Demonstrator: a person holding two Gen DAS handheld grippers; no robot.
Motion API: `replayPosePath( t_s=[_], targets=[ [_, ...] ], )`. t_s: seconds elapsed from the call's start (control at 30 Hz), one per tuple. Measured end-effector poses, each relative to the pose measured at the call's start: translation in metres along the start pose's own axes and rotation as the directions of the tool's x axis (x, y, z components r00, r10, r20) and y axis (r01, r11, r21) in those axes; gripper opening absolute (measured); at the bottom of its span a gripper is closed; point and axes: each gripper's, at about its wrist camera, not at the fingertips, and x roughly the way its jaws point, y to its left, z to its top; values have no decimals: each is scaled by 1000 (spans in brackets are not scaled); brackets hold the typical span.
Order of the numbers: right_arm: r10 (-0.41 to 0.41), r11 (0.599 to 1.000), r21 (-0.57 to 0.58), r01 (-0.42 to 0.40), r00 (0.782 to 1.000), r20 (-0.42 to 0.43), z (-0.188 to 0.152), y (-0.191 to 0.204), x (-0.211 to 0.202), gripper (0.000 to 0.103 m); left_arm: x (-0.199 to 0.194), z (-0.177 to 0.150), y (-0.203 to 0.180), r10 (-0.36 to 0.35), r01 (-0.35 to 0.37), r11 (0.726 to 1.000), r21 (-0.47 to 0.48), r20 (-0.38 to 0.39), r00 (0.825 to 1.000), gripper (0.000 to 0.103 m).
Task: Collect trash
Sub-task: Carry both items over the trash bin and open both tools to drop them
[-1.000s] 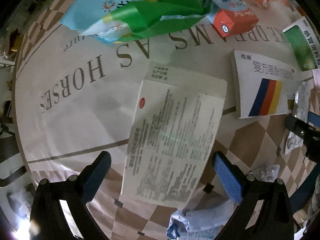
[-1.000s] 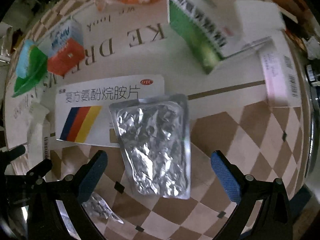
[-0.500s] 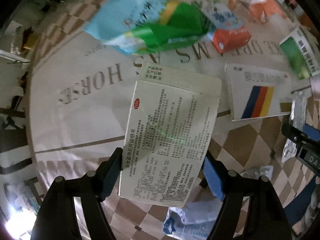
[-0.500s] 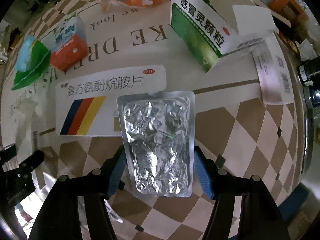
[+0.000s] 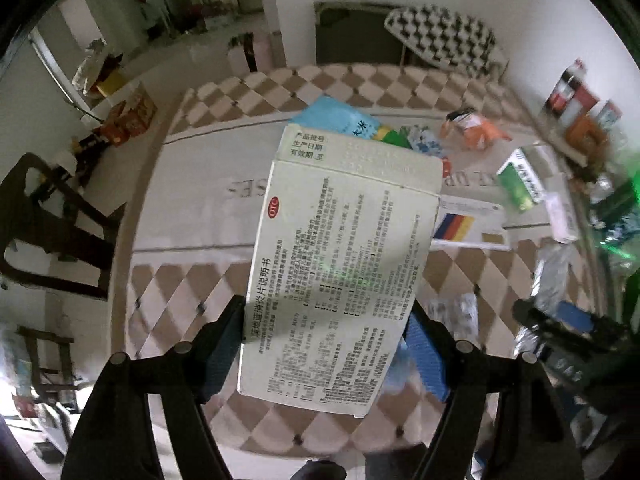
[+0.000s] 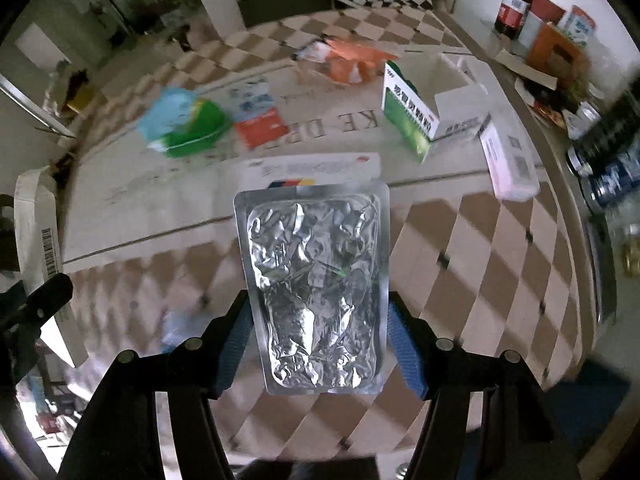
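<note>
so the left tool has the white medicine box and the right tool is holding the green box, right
Not quite. The left tool does hold the white medicine box, but the right tool grips a silver foil blister pack, as the right wrist view shows; the green box lies on the table.

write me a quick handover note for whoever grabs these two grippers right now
Left gripper: shut on the white medicine box, lifted off the table.
Right gripper: shut on the foil blister pack, also lifted.
Done: both pieces picked up.
Left: bin them (no bin in view), then clear the striped box, green box, orange wrapper, red carton, blue-green bag and pink box.
</note>
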Motion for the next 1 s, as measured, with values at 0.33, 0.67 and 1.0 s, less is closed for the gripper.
replayPosePath(
  t_s=[0.33,0.67,1.0],
  targets=[
    [89,992,91,-87,996,-20,-159,47,-40,67,-10,-124,58,-141,137,989,-51,-93,986,74],
    [179,966,230,-117,946,-271,-315,29,82,67,137,-260,74,-286,201,946,-254,-365,886,74],
    [207,958,260,-118,914,-349,-367,15,336,67,412,-335,58,-419,259,895,-364,-482,769,76]
  ],
)
